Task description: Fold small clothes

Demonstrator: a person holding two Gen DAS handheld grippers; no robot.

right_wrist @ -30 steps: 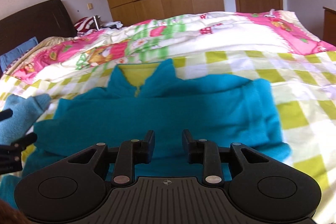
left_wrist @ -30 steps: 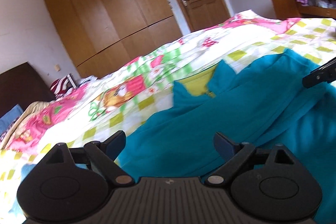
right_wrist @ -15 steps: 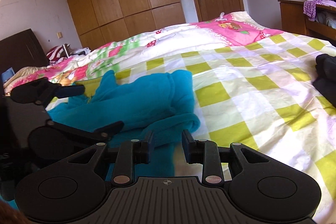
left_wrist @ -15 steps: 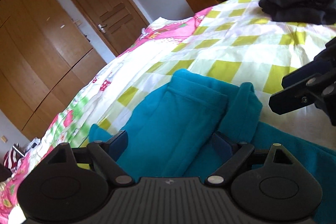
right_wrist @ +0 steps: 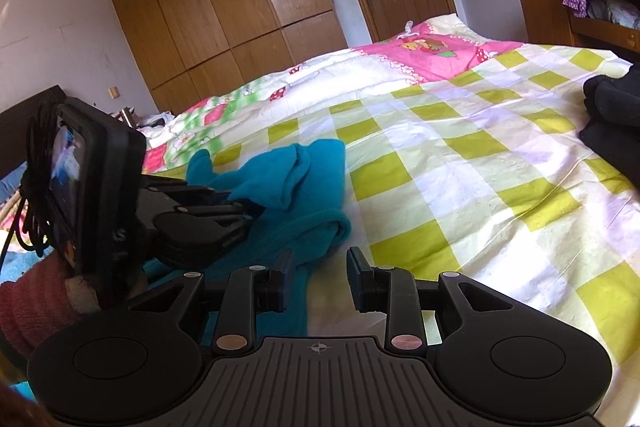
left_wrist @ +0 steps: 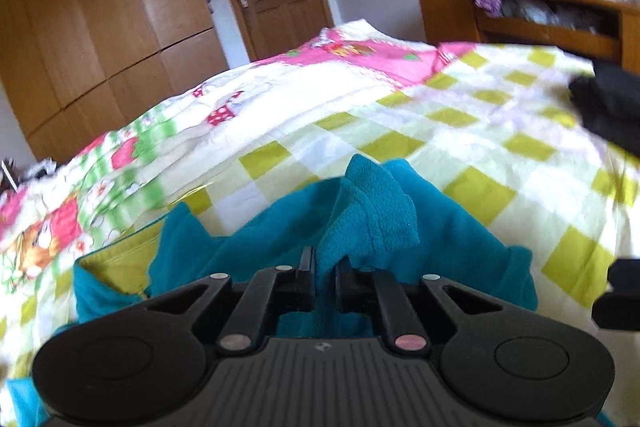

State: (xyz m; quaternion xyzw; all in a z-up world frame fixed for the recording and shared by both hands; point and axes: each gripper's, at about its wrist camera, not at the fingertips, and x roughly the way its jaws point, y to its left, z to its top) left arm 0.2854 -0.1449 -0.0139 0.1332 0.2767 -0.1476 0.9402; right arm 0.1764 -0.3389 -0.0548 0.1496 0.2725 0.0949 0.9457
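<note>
A small teal fleece top (left_wrist: 432, 239) with a yellow-green lining (left_wrist: 116, 263) lies on the checked bed cover. My left gripper (left_wrist: 324, 267) is shut on a raised fold of the teal fleece, which sticks up between its fingers. In the right wrist view the left gripper (right_wrist: 244, 207) holds that fold (right_wrist: 292, 171) up off the bed. My right gripper (right_wrist: 320, 279) is open and empty, low over the right edge of the teal top (right_wrist: 316, 231).
The bed (right_wrist: 480, 187) has a yellow-and-white checked cover, with a pink and green cartoon quilt (right_wrist: 420, 55) behind. A pile of black clothes (right_wrist: 612, 115) lies at the right. Wooden wardrobe, door and a shelf unit (left_wrist: 560, 19) stand beyond.
My left gripper has closed on a fold of the teal top and lifted it. My right gripper has opened somewhat wider and stays at the top's right edge.
</note>
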